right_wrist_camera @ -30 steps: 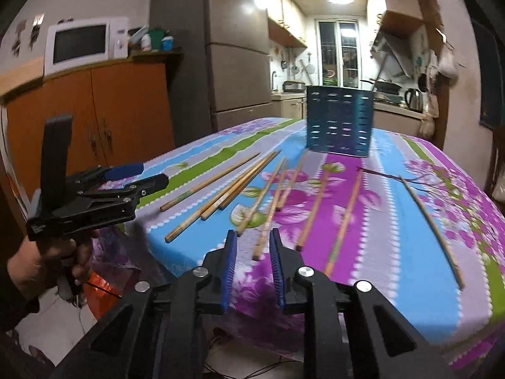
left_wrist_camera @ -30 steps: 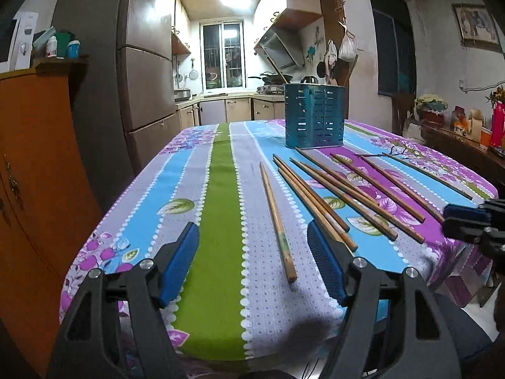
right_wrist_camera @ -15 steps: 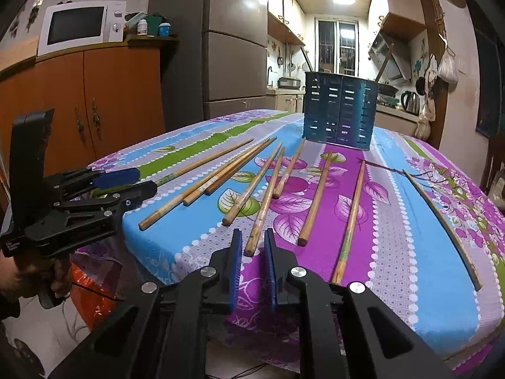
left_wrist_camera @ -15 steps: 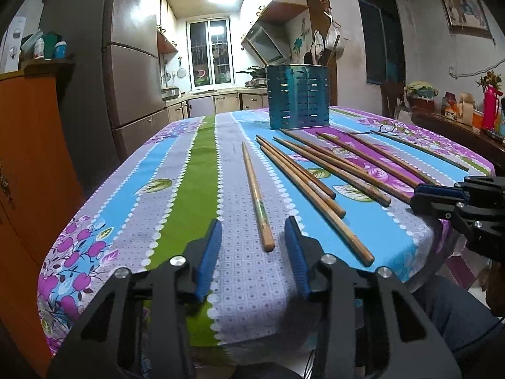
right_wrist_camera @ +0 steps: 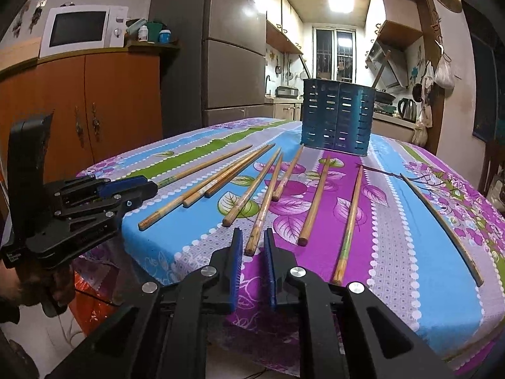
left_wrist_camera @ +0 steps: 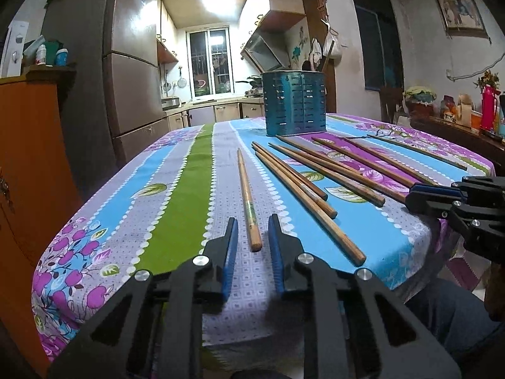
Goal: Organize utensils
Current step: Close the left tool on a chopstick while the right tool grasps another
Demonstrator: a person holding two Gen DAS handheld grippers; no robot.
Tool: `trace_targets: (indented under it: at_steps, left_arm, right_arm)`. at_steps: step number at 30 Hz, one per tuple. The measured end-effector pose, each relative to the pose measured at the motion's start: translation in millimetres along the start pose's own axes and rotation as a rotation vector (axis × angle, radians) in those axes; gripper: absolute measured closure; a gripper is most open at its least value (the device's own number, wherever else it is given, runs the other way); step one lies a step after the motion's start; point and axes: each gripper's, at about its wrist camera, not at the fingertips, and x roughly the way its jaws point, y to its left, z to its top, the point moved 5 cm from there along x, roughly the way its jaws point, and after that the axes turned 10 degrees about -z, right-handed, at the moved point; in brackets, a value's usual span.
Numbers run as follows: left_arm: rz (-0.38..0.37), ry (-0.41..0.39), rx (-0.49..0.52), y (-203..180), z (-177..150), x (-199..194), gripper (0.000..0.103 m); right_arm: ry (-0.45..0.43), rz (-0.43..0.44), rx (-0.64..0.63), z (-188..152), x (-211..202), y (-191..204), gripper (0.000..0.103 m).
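- Left wrist view: left gripper (left_wrist_camera: 252, 246) has dropped to the table edge, jaws closing around the near end of one chopstick (left_wrist_camera: 247, 195), pads not yet touching.
- Right gripper (right_wrist_camera: 252, 254) has squeezed closed, nothing held.
- Holder (left_wrist_camera: 295, 102) stands at the far end; chopsticks not yet loaded.

Stripes of green, lilac-grey, sky blue and purple run along the tablecloth (left_wrist_camera: 176, 189), edged in white dots, with purple blossoms and green leaves printed over them. On it the chopsticks (right_wrist_camera: 265, 202) show tan to warm brown, the lone chopstick (left_wrist_camera: 247, 199) at the cloth's 6 o'clock wearing a green band, while the slotted utensil holder (left_wrist_camera: 295, 104) at 12 o'clock gleams teal. Both black grippers, left (left_wrist_camera: 252, 246) and right (right_wrist_camera: 253, 252), carry bright blue pads (left_wrist_camera: 229, 259).
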Motion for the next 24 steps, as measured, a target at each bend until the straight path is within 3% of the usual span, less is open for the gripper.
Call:
trace_targets:
  at_steps: [6, 13, 24]
  left_arm:
    - [-0.002, -0.008, 0.002, -3.8, -0.1, -0.2, 0.095]
    - [0.002, -0.018, -0.008, -0.3, 7.1, -2.5, 0.097]
    - [-0.004, -0.185, 0.026, -2.6, 76.5, -37.0, 0.097]
  right_arm:
    - [-0.009, -0.011, 0.035, 0.6, -0.4, -6.8, 0.095]
    - [-0.054, -0.02, 0.034, 16.5, -13.8, -10.6, 0.095]
    - [-0.203, -0.026, 0.005, 75.6, -54.9, -18.5, 0.095]
